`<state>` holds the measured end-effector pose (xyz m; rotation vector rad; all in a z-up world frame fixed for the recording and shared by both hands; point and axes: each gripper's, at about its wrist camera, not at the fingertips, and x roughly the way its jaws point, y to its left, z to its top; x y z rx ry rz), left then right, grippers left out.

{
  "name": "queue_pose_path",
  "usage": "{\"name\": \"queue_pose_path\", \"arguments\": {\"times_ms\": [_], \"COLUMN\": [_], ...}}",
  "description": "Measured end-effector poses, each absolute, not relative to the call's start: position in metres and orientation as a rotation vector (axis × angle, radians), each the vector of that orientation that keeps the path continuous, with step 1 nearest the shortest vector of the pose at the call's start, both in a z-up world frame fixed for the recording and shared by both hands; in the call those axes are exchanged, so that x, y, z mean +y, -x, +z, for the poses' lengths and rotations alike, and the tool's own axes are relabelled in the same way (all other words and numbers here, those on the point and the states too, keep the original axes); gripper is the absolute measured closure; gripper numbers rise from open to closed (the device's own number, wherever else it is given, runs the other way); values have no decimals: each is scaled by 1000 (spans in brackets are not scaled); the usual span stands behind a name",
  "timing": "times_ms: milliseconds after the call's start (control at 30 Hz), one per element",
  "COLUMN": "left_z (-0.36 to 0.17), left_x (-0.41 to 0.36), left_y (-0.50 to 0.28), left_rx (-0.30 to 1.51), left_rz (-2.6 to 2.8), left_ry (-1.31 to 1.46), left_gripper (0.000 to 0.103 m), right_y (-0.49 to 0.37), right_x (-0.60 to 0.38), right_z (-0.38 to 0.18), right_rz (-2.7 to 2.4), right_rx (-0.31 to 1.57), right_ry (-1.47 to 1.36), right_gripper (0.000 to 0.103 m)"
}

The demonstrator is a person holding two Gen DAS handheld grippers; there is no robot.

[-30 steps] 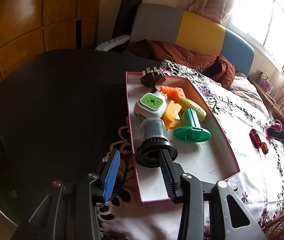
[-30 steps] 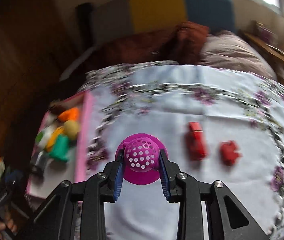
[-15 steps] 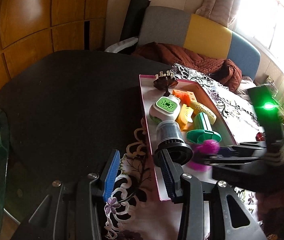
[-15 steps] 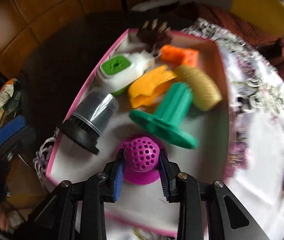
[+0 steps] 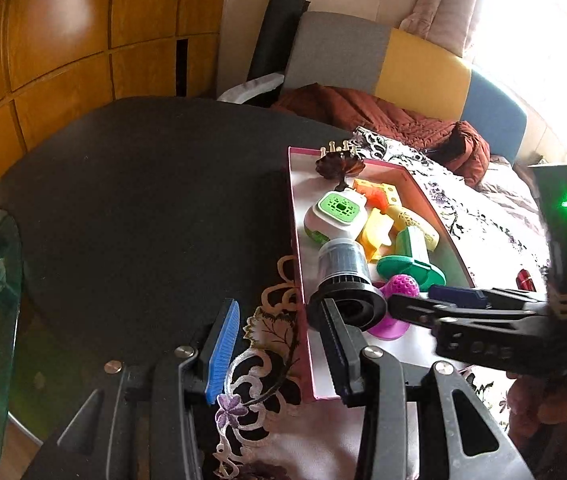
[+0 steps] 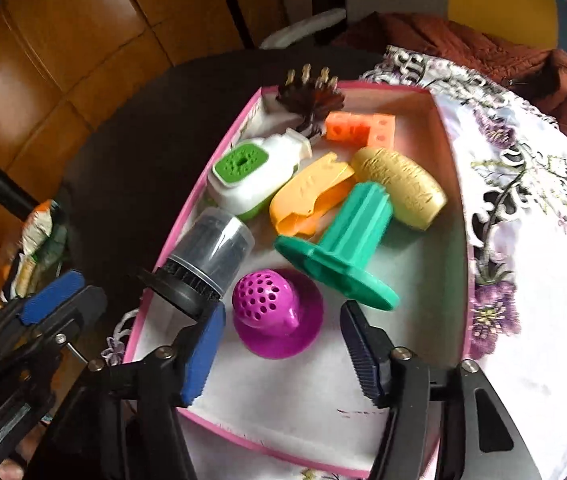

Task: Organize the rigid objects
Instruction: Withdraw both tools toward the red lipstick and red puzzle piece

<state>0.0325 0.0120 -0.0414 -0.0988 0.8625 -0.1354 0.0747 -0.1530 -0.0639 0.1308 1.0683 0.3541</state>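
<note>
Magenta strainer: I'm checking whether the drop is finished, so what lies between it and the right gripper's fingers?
Nothing but bare tray floor. In the right wrist view the magenta strainer sits free between the open right gripper fingers.

Purple perforated strainer point(image 6: 277, 312) sits upright in pink-rimmed box point(image 6: 449, 184).

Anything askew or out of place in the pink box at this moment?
One thing: the black-based clear cup lies tipped on its side, its black base overhanging the pink box's near-left wall. The purple perforated piece sits upright between the open right gripper's fingers. The left gripper hangs open outside the box.
</note>
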Motion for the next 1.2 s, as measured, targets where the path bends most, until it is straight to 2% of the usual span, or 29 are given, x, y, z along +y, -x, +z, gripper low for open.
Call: {"name": "queue_pose_path", "arguments": {"times_ms": [167, 533, 700, 1033, 1200], "left_z": [-37, -23, -19, -10, -2], "left_x": [8, -10, -22, -54, -78], "left_y": [-29, -21, -19, -15, -17], "left_rx": [849, 814, 810, 798, 790], "left_rz": [-140, -184, -218, -278, -322], "left_ry": [84, 35, 8, -63, -104], "left_gripper": [62, 62, 62, 62, 62], "right_y": [-60, -40, -38, -30, -19], "right_x": [-172, -242, -292, -423, -496], "right_z": [-43, -6, -4, -12, -35], "right_rz": [347, 196, 85, -220, -438], "right_rx": [998, 891, 884, 885, 858], "right_ry": [-144, -174, -204, -239, -317], "right_gripper": [33, 30, 25, 25, 25]}}
